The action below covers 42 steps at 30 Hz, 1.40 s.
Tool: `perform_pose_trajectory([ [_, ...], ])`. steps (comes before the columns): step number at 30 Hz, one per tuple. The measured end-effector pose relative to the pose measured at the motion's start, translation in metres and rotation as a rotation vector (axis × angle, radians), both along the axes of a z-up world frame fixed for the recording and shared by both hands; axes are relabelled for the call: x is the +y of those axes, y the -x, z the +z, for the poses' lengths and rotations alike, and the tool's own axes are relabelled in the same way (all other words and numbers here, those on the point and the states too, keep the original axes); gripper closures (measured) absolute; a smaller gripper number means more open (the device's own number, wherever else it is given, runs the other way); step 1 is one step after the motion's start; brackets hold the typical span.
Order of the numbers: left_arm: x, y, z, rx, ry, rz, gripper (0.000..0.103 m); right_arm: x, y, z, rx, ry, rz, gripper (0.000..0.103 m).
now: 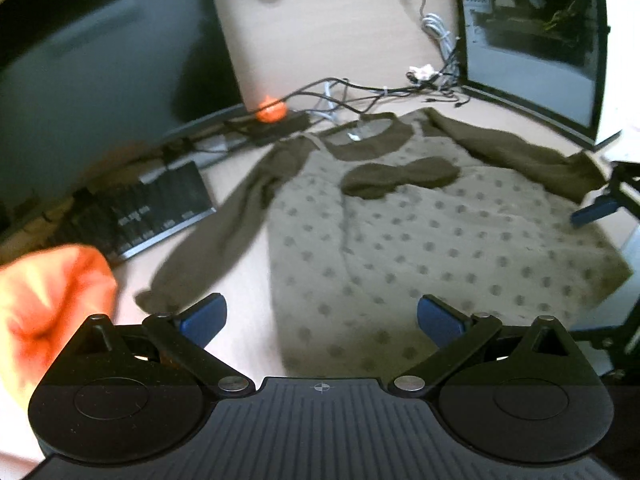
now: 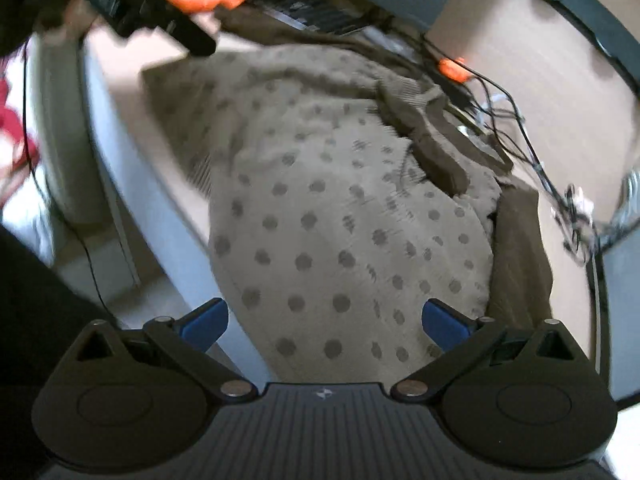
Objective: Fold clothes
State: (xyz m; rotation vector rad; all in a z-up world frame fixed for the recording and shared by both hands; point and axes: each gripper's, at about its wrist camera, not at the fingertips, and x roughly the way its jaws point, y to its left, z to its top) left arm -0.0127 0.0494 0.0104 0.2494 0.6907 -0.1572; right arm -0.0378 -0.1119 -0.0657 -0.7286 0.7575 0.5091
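Left gripper [image 1: 322,316]: jaws spread wide, blue pads [image 1: 204,318] apart, nothing between them. It hangs over the near hem of the sweater [image 1: 420,232], so the polka-dot body runs straight ahead of it, away toward the collar and the dark bow [image 1: 400,178] at the far end. Sweater lies flat, front up, on the light wood desk [image 1: 340,28]. Dark left sleeve [image 1: 224,220] stretches ahead-left of this gripper, cuff just off its left pad; other sleeve angles off far right, where the right gripper's blue tip [image 1: 592,210] shows at the edge of view. Orange cloth [image 1: 52,300] sits close on the left, blurred

Right gripper [image 2: 324,318]: also released, pads wide apart, empty. Sweater body [image 2: 328,208] fills the space right in front of it and passes under the gap between the pads; desk edge runs along its left side. Dark sleeve [image 2: 520,256] lies ahead-right, just beside the right pad. Left gripper [image 2: 160,12] visible far ahead-left with orange fabric around it

Beyond the sweater from the left gripper: keyboard [image 1: 136,212] ahead-left, cable tangle [image 1: 380,92] and a small orange object [image 1: 272,110] past the collar, PC case [image 1: 532,40] far right
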Motion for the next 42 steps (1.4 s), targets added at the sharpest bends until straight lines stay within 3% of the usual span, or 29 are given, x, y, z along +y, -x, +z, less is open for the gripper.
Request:
perform_pose_trajectory([
  [3, -0.003, 0.008, -0.004, 0.02, 0.04, -0.036, 0.0, 0.001, 0.003, 0.001, -0.063, 0.03, 0.01, 0.0],
  [7, -0.017, 0.016, -0.011, 0.034, 0.006, -0.095, 0.0, -0.012, -0.011, 0.029, -0.175, -0.08, -0.139, 0.0],
  [9, -0.024, 0.018, -0.014, 0.043, 0.004, -0.141, 0.0, -0.021, -0.023, 0.038, -0.176, -0.134, -0.199, 0.0],
  [15, -0.057, 0.015, -0.037, 0.032, -0.18, -0.235, 0.0, -0.03, -0.036, 0.046, -0.195, -0.186, -0.272, 0.0],
  [17, -0.06, 0.007, -0.041, 0.01, -0.25, -0.204, 0.0, -0.032, -0.037, 0.047, -0.207, -0.195, -0.296, 0.0],
  [21, -0.04, -0.015, -0.037, -0.047, -0.324, -0.028, 0.0, -0.034, -0.026, 0.036, -0.198, -0.13, -0.268, 0.0],
  [25, -0.007, -0.029, -0.035, -0.047, -0.318, 0.108, 0.0, -0.04, -0.009, 0.014, -0.189, -0.028, -0.249, 0.0],
  [27, 0.007, -0.027, -0.038, -0.044, -0.337, 0.145, 0.0, -0.051, -0.005, 0.016, -0.221, -0.027, -0.302, 0.0],
  [32, 0.033, -0.015, -0.031, -0.07, -0.343, 0.157, 0.0, -0.097, -0.01, 0.057, -0.338, -0.133, -0.541, 0.0],
  [35, 0.044, -0.014, -0.035, -0.061, -0.369, 0.178, 0.0, -0.108, -0.011, 0.052, -0.323, -0.072, -0.554, 0.0],
  [39, 0.047, -0.008, -0.05, -0.008, -0.364, 0.138, 0.0, -0.111, -0.004, 0.02, -0.226, 0.002, -0.535, 0.0],
  [42, 0.046, -0.006, -0.056, -0.005, -0.385, 0.128, 0.0, -0.111, -0.005, 0.02, -0.246, 0.003, -0.558, 0.0],
])
